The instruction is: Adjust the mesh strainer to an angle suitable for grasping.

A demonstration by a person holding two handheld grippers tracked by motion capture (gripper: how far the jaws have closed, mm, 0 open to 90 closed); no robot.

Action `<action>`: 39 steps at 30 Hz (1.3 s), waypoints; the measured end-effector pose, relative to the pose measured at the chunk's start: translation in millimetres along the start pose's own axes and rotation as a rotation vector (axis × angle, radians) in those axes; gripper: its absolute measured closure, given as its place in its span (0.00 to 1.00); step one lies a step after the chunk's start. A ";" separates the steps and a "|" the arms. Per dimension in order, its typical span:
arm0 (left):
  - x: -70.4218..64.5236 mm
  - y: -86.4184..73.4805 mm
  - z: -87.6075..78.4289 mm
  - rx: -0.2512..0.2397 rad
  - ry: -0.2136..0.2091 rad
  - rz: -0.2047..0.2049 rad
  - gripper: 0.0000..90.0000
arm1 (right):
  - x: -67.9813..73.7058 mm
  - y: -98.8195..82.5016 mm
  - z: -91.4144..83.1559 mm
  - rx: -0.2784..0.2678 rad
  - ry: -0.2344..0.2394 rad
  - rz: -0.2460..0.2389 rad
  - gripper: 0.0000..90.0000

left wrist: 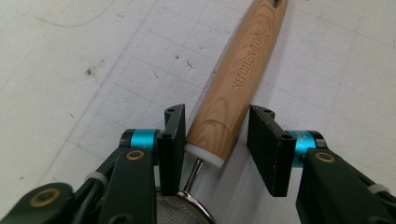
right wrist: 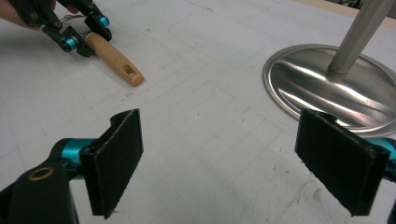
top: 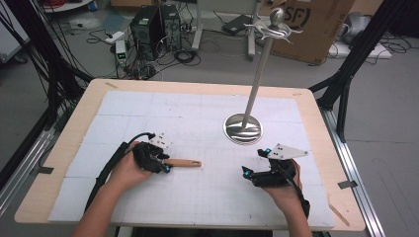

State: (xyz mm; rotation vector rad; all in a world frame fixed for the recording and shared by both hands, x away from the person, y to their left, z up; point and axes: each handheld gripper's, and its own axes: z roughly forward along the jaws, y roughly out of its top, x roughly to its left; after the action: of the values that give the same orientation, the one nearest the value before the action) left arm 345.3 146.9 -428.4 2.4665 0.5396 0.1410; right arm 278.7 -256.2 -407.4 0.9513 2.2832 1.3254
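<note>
A kitchen tool lies on the white mat, and its wooden handle (top: 184, 163) (left wrist: 238, 79) (right wrist: 114, 58) points right, stamped "KITCHEN TOOL". A white collar and a wire lead from it to a metal mesh head (left wrist: 180, 210) under my left gripper. My left gripper (top: 165, 163) (left wrist: 215, 140) straddles the handle's collar end. Its left jaw is close against the wood and a slim gap shows at the right jaw, so it is open. My right gripper (top: 247, 173) (right wrist: 219, 154) rests at the front right, jaws wide apart with nothing between them.
A steel stand has its round base (top: 243, 128) (right wrist: 327, 88) on the mat right of centre. Its pole (top: 259, 74) rises to a ring of hooks (top: 276, 27). The white mat (top: 148, 108) covers a wooden table (top: 316, 106). Computers, cables and a cardboard box lie on the floor beyond.
</note>
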 end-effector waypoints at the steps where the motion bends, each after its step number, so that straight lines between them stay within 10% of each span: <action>1: -0.8 0.2 -0.2 0.003 0.005 -0.002 0.65 | 0.2 0.0 0.0 0.002 -0.001 0.001 0.16; 17: -3.6 0.8 -6.8 0.012 -0.002 0.014 0.77 | 0.3 -0.4 1.8 0.006 0.001 0.000 0.16; 39: 0.4 16.6 2.0 0.151 -0.012 0.024 0.73 | 0.9 -1.4 5.3 0.024 0.005 -0.001 0.16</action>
State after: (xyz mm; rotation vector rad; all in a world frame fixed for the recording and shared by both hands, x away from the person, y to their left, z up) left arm 351.9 133.8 -420.4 2.6196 0.5337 0.0978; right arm 280.6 -252.6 -411.2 0.9553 2.3073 1.3042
